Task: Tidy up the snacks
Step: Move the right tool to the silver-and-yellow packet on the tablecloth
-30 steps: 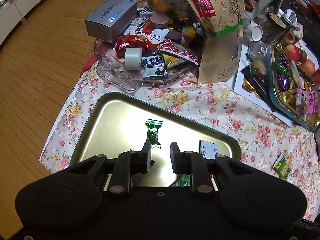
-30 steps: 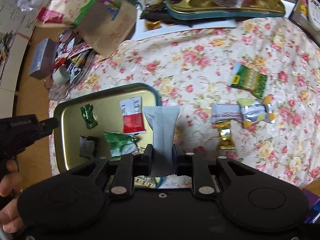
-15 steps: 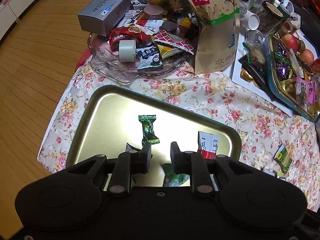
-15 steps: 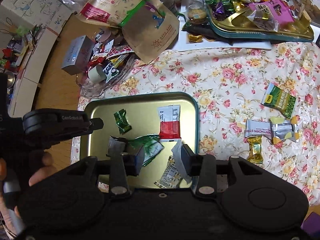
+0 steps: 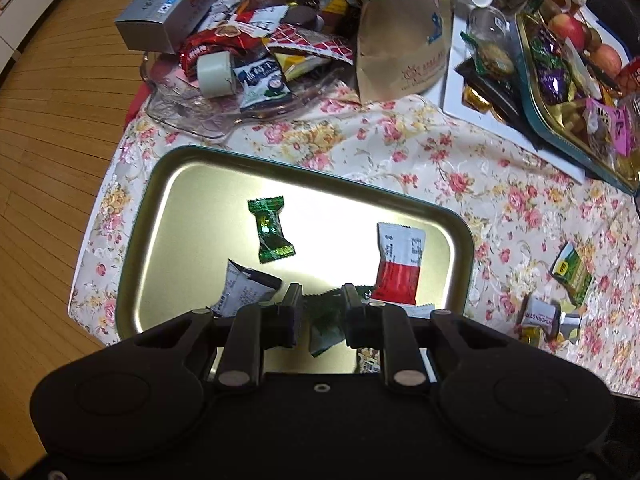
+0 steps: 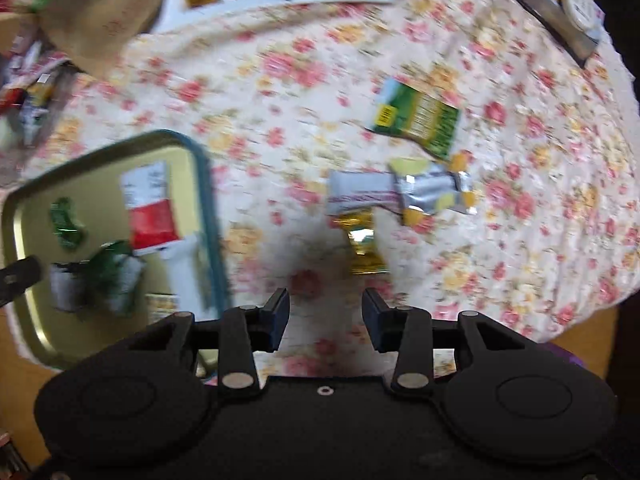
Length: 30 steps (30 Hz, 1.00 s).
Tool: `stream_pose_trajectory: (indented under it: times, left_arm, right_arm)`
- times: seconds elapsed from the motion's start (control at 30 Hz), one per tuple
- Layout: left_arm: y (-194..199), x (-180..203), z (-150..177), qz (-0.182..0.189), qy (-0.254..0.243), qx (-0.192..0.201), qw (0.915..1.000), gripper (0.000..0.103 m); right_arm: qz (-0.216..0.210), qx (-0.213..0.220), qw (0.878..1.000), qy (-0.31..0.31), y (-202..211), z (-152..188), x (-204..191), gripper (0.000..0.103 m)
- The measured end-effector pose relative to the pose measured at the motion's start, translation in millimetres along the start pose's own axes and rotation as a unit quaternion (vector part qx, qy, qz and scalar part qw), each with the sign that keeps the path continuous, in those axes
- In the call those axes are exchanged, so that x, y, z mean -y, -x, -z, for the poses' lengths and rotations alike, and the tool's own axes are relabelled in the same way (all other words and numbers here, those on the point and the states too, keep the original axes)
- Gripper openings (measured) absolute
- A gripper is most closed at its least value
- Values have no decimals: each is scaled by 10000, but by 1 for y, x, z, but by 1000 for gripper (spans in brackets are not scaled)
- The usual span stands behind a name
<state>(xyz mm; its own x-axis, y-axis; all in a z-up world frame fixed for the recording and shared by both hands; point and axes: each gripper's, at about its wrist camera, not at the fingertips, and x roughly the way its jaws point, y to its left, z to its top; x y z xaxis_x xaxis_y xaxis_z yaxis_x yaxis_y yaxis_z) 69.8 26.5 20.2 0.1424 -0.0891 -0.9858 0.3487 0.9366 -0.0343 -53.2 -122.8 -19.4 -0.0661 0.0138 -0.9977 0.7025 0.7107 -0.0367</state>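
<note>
A gold metal tray (image 5: 192, 184) lies on the floral cloth and holds a green candy (image 5: 270, 229), a red-and-white packet (image 5: 398, 264), a dark packet (image 5: 244, 286), a green wrapper (image 5: 326, 330) and a white bar. My left gripper (image 5: 320, 302) is open and empty above the tray's near side. My right gripper (image 6: 324, 306) is open and empty over the cloth, right of the tray (image 6: 206, 184). Ahead of it lie a gold candy (image 6: 362, 246), a white bar (image 6: 360, 194), a silver-yellow packet (image 6: 434, 192) and a green packet (image 6: 418, 118).
A glass dish (image 5: 188, 116) heaped with snacks, a grey box (image 5: 170, 2) and a brown paper bag (image 5: 402, 48) stand behind the tray. A second tray of sweets (image 5: 568, 80) is at the far right. The wooden floor (image 5: 52, 128) is to the left.
My right gripper has let go of the white bar, which now lies in the tray, and swung right over the cloth. My left gripper has drawn back slightly.
</note>
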Motion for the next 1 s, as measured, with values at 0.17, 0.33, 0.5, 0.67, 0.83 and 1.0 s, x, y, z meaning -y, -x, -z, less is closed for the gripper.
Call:
stream_pose_trajectory:
  times: [0.17,0.33,0.5,0.67,0.83,1.0]
  left_arm:
    - [-2,21,0,-10,-212,-23,9998,28]
    - [-4,46,1,-22,-482,-43,9988,28]
    - [-6,75,1,45,-801,-59,9968,28]
    - [-10,103,3,83,-1077,-74,9941,28]
    - [-18,129,5,166,-1285,-220,9913,28]
    - [-24,155,10,179,-1536,-267,9876,28]
  right_arm:
    - [-392,-564,9967,-438,-18,-10,30,42]
    - [-345,-559,9942,-847,-20,-18,61,42]
    - [-480,-647,9884,-1285,-23,-27,99,42]
    - [-517,-614,9819,-1714,-19,-29,135,42]
    - [-597,-629,9769,-1955,-19,-27,165,42]
    - [-688,-632,9732,-2100,-21,-24,181,42]
